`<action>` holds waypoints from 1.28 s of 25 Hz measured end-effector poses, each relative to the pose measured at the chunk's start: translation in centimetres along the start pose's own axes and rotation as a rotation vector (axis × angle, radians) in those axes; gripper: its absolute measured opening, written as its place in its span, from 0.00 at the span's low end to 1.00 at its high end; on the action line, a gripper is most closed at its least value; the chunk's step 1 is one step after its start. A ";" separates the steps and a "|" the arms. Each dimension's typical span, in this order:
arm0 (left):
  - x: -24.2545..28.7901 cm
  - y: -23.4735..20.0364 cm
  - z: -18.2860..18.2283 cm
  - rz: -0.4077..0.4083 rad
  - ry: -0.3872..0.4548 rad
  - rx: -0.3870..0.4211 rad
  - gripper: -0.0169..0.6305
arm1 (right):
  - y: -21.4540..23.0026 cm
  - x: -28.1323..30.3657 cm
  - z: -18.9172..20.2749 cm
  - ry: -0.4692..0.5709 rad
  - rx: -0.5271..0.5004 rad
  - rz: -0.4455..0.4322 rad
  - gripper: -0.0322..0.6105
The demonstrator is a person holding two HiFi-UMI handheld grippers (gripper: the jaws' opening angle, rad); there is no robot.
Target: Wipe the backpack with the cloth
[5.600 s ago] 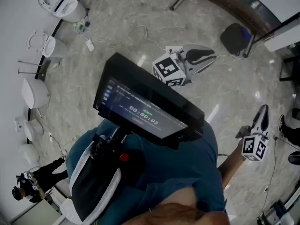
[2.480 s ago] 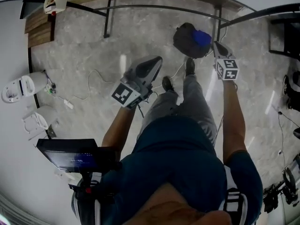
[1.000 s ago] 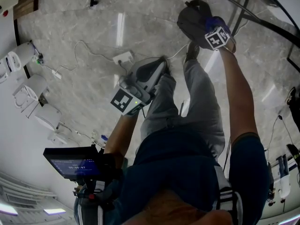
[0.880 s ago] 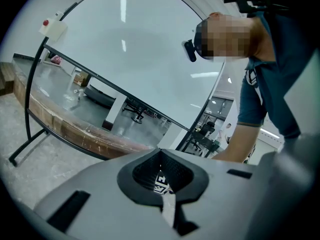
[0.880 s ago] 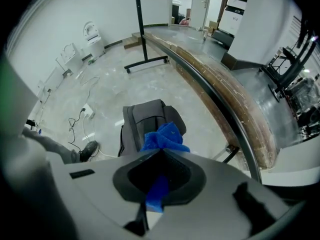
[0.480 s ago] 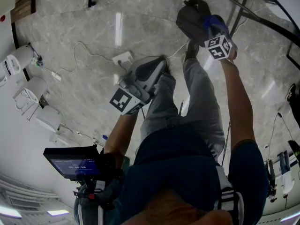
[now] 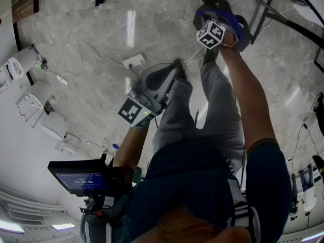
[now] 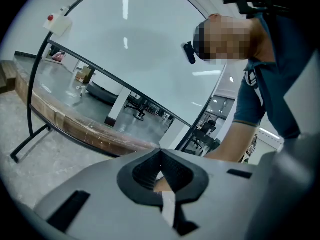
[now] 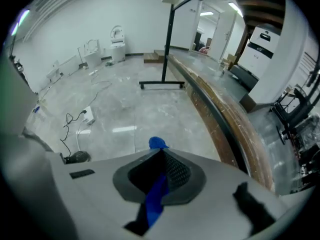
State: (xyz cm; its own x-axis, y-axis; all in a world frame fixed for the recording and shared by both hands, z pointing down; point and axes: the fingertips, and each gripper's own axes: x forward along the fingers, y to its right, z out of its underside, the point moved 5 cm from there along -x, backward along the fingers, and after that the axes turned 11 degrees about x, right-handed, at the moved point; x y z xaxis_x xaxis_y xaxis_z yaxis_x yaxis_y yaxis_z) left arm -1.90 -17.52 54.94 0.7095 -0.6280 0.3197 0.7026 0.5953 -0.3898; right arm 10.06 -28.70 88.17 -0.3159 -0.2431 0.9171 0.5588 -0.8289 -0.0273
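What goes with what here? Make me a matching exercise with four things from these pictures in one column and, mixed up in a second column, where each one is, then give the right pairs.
Things
1. blue cloth
2. dark backpack
3. white power strip with a cable
4. dark flat screen

Places
A. on the grey marble floor, just beyond the left gripper
B. low at the left of the head view
C. clamped in the shut jaws of the right gripper
D. at the top of the head view, beneath the right gripper

Pairs: 1-C, 2-D, 3-A, 4-B
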 end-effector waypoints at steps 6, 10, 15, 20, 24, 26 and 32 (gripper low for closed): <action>-0.4 0.1 0.5 0.001 -0.017 -0.007 0.03 | 0.6 0.4 3.8 -0.105 0.002 0.054 0.07; 0.1 0.3 0.3 0.019 -0.012 -0.002 0.03 | 1.0 -1.7 6.0 -0.118 0.032 0.073 0.07; 1.0 0.5 -0.3 0.041 0.000 0.006 0.03 | 1.5 -4.4 10.9 -0.158 0.046 0.083 0.06; 1.2 0.6 -0.2 0.047 0.000 0.006 0.03 | 1.9 -7.6 12.9 -0.156 0.064 0.111 0.07; 1.4 0.5 -0.4 0.042 0.003 0.006 0.03 | 2.9 -11.0 10.2 -0.042 0.088 0.153 0.07; 1.5 0.4 -0.5 0.037 0.008 0.005 0.03 | 3.1 -11.3 7.7 0.020 0.075 0.148 0.07; 1.5 0.2 0.2 0.030 -0.017 0.014 0.03 | 1.8 -4.4 2.1 0.035 0.001 0.056 0.07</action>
State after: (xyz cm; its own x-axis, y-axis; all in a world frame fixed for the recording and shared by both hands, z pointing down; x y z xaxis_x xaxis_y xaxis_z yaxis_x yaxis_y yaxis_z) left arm -0.69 -18.18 55.52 0.7309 -0.6013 0.3229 0.6817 0.6204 -0.3877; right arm 14.03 -28.09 84.91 -0.3110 -0.3066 0.8996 0.5771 -0.8130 -0.0775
